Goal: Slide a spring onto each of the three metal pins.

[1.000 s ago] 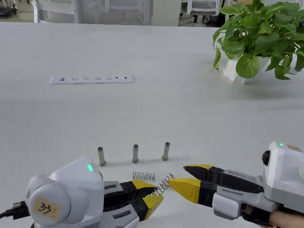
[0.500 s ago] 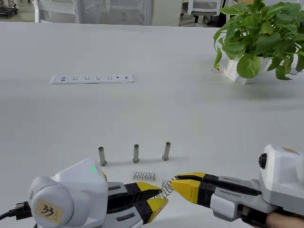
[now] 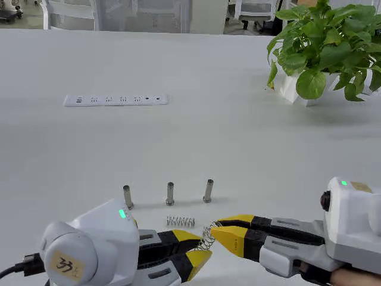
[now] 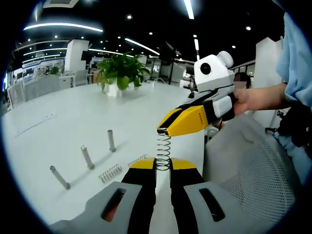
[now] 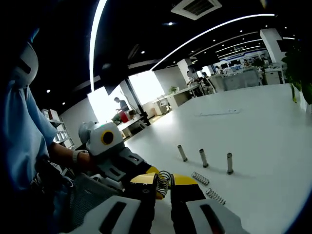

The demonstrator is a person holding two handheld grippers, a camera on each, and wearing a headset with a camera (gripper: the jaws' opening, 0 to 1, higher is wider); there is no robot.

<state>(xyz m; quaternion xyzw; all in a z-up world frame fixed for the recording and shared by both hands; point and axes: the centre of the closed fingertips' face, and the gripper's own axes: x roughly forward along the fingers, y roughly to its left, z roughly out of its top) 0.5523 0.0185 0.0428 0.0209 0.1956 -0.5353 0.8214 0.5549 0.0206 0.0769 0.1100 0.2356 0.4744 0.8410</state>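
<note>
Spring (image 4: 164,151) — silvery, open-coiled (thin wire)

White worktop (image 3: 226,137) w/ power strip (image 3: 115,99) well ahead of left gripper (image 3: 202,247); potted plant (image 3: 321,47) well ahead & to right of right gripper (image 3: 214,229). Bkgd: white chairs (image 3: 65,12) past the far edge; ceiling strip lights (image 4: 63,25), open-plan office.

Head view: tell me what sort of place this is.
Probably an open-plan office or lab: a big white table with a power strip and a plant on it, and strip lights overhead.
</note>
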